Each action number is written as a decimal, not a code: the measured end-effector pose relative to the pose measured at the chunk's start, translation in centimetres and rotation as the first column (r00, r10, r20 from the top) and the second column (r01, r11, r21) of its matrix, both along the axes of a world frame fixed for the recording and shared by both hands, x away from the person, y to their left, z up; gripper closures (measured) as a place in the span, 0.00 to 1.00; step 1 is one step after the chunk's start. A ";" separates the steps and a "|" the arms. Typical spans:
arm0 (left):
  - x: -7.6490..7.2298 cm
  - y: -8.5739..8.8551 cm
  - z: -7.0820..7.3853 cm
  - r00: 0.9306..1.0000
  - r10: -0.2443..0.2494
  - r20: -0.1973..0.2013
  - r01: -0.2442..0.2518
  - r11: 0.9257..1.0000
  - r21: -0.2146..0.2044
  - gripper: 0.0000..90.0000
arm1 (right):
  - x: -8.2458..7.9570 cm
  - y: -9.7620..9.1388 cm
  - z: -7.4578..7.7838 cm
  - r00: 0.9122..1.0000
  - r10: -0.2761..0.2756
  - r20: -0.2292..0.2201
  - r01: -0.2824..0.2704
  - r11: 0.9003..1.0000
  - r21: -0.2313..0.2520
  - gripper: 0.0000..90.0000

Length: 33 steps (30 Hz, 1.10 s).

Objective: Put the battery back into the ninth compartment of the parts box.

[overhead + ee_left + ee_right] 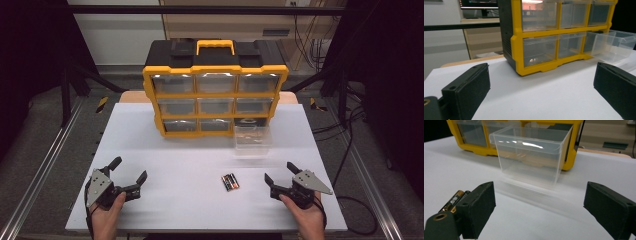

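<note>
A yellow and black drawer cabinet (215, 87) with clear drawers stands at the back of the white table (165, 150). Its bottom right drawer (253, 137) is pulled out and looks empty; the same clear drawer (531, 155) faces my right gripper. Two black batteries (230, 182) lie side by side on the table in front, and the batteries (452, 201) peek from behind my right gripper's left jaw. My left gripper (129, 172) rests open at the front left, facing the cabinet (554, 32). My right gripper (280, 172) is open at the front right, just right of the batteries.
Metal frame rails (40, 165) run along both sides of the table. Cables (350, 150) trail on the floor at the right. A wooden board edge (132, 96) shows behind the table. Bare table surface lies between the grippers and the cabinet.
</note>
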<state>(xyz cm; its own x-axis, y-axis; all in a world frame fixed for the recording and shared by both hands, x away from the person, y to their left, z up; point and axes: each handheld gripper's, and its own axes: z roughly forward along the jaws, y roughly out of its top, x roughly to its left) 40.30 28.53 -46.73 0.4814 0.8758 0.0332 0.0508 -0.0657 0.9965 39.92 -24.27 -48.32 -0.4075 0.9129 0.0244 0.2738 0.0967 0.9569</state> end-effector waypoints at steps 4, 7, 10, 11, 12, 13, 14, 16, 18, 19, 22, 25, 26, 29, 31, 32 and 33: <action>0.0 0.2 0.0 1.000 0.016 -0.003 -0.016 1.000 -0.007 0.01 | 0.0 1.5 0.5 0.999 0.028 -0.026 -0.029 0.998 -0.048 0.16; 0.0 0.3 -0.1 1.000 0.021 -0.005 -0.021 1.000 -0.008 0.01 | 0.0 3.3 1.0 0.995 0.055 -0.079 -0.063 0.993 -0.102 0.20; 0.0 0.3 0.0 1.000 0.022 -0.005 -0.022 1.000 -0.009 0.01 | 0.1 4.3 1.1 0.991 0.070 -0.118 -0.085 0.988 -0.130 0.21; -0.1 0.3 0.0 1.000 0.025 -0.005 -0.025 1.000 -0.005 0.01 | 0.3 5.2 1.1 0.984 0.084 -0.155 -0.107 0.984 -0.146 0.21; -0.1 0.3 0.0 1.000 0.025 -0.005 -0.025 1.000 -0.003 0.01 | 0.4 5.7 1.2 0.981 0.092 -0.172 -0.119 0.981 -0.155 0.22; -0.1 0.3 0.0 1.000 0.025 -0.005 -0.025 1.000 -0.003 0.01 | 0.4 5.7 1.2 0.981 0.092 -0.172 -0.119 0.981 -0.155 0.22; -0.1 0.3 0.0 1.000 0.028 -0.005 -0.028 1.000 0.004 0.01 | 0.5 6.6 1.2 0.975 0.100 -0.198 -0.134 0.976 -0.169 0.22; -0.1 0.3 0.0 1.000 0.028 -0.005 -0.028 1.000 0.008 0.01 | 0.6 7.0 1.3 0.971 0.103 -0.214 -0.141 0.976 -0.167 0.23; -0.1 0.2 0.0 1.000 0.029 -0.004 -0.029 1.000 0.012 0.01 | 0.9 7.9 1.3 0.963 0.114 -0.245 -0.158 0.973 -0.169 0.24; -0.1 0.2 0.0 1.000 0.029 -0.004 -0.029 0.999 0.013 0.01 | 0.9 8.1 1.3 0.961 0.120 -0.251 -0.164 0.973 -0.165 0.26; -0.1 0.2 0.0 1.000 0.029 -0.006 -0.029 0.999 0.014 0.01 | 1.1 8.4 1.3 0.953 0.130 -0.272 -0.179 0.970 -0.165 0.32; 0.0 0.2 -0.1 1.000 0.030 -0.007 -0.030 0.999 0.017 0.01 | 1.4 8.9 1.4 0.944 0.131 -0.302 -0.185 0.970 -0.157 0.44; 0.0 0.2 -0.1 1.000 0.030 -0.007 -0.030 0.999 0.017 0.01 | 1.5 9.0 1.4 0.943 0.128 -0.308 -0.184 0.970 -0.160 0.46; 0.0 0.2 -0.1 0.999 0.034 -0.008 -0.033 0.999 0.018 0.01 | 1.7 9.4 1.3 0.936 0.124 -0.329 -0.185 0.969 -0.162 0.52; 0.0 0.2 -0.1 0.999 0.033 -0.008 -0.033 0.999 0.019 0.01 | 1.8 9.6 1.3 0.932 0.120 -0.341 -0.182 0.971 -0.155 0.57; 0.0 0.2 -0.1 0.999 0.034 -0.010 -0.034 0.999 0.019 0.01 | 1.8 9.6 1.3 0.932 0.120 -0.341 -0.182 0.971 -0.155 0.57; 0.0 0.2 -0.1 0.999 0.034 -0.011 -0.033 0.999 0.020 0.01 | 1.9 9.7 1.2 0.930 0.117 -0.348 -0.180 0.972 -0.154 0.59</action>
<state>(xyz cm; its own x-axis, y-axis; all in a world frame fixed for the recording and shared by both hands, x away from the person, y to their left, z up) 40.29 28.76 -46.81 0.4524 0.8907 0.0458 0.0646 -0.0839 0.9944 41.84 -14.61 -47.09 -0.5354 0.8443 0.0241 0.5435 0.3225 0.7750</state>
